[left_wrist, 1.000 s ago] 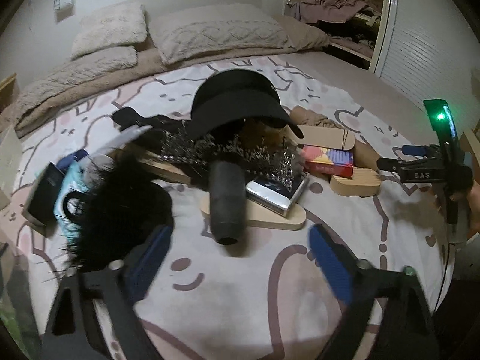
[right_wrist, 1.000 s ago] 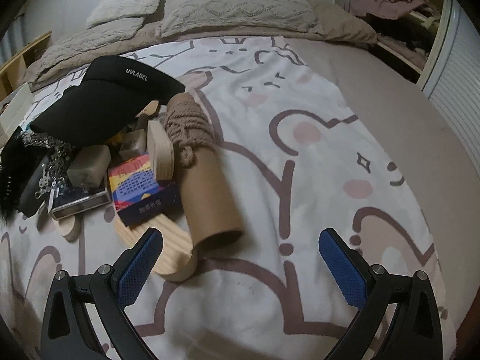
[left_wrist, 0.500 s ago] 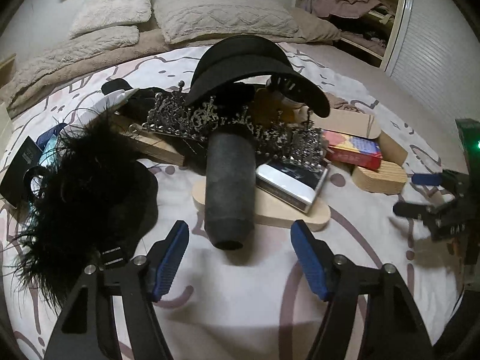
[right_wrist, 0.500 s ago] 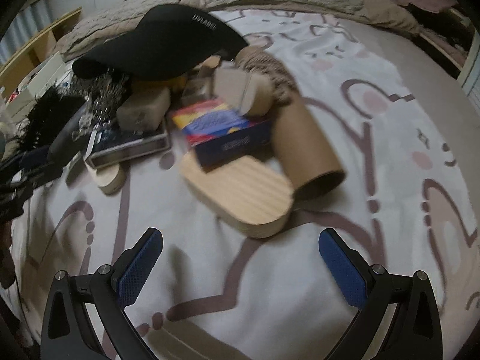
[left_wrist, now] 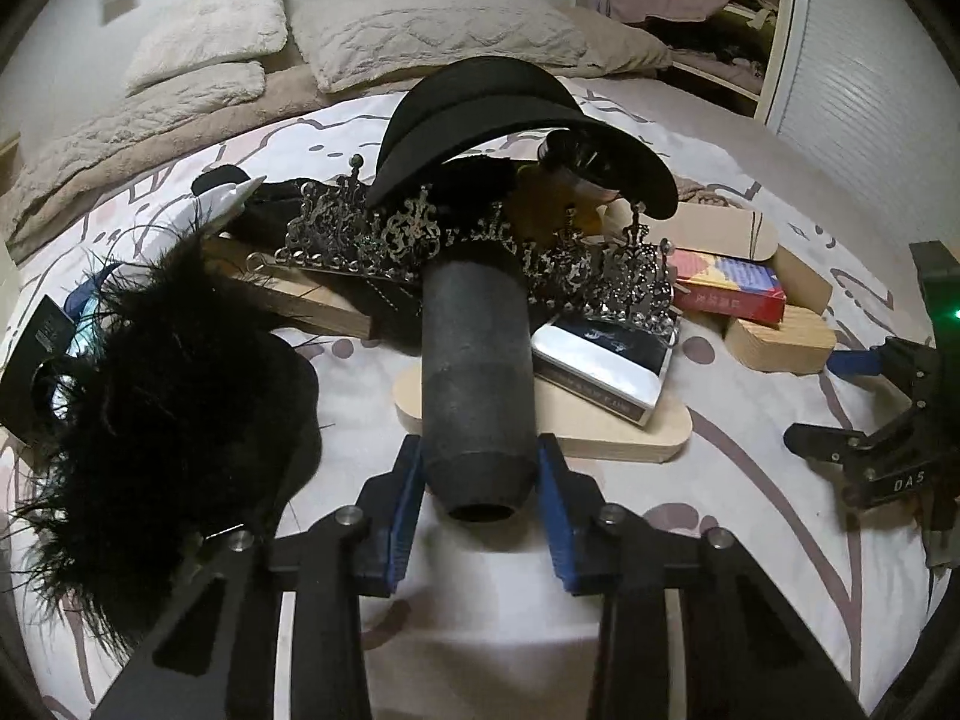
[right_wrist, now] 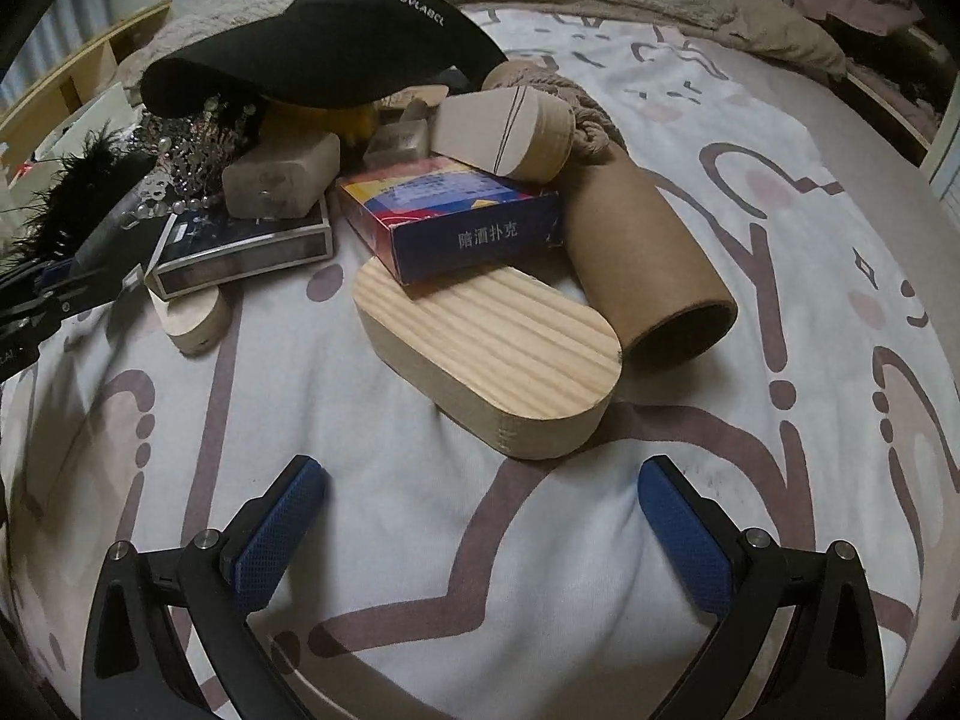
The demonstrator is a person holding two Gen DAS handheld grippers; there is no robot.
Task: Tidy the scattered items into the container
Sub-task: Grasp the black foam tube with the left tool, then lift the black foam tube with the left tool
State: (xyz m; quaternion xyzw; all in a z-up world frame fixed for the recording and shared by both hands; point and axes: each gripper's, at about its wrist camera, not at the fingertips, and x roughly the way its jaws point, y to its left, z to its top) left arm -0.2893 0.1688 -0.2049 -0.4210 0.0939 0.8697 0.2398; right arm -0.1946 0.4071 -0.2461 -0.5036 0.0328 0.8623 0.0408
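Bedspread (right_wrist: 480, 540) with cartoon print, pillows (left_wrist: 438, 30) behind.

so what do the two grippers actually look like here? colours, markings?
Both match: black plastic linkage arms with silver pivot bolts, ending in blue cross-hatched pads. The left gripper is seen from its own camera, as is the right gripper. From the side, the right one carries white "DAS" lettering and a green indicator light. No sleeves visible.

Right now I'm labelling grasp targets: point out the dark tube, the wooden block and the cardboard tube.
dark tube (left_wrist: 477, 372), left wrist view, middle of its upper side.
wooden block (right_wrist: 486, 348), right wrist view, centre of its grained top.
cardboard tube (right_wrist: 636, 246), right wrist view, its outer wall.
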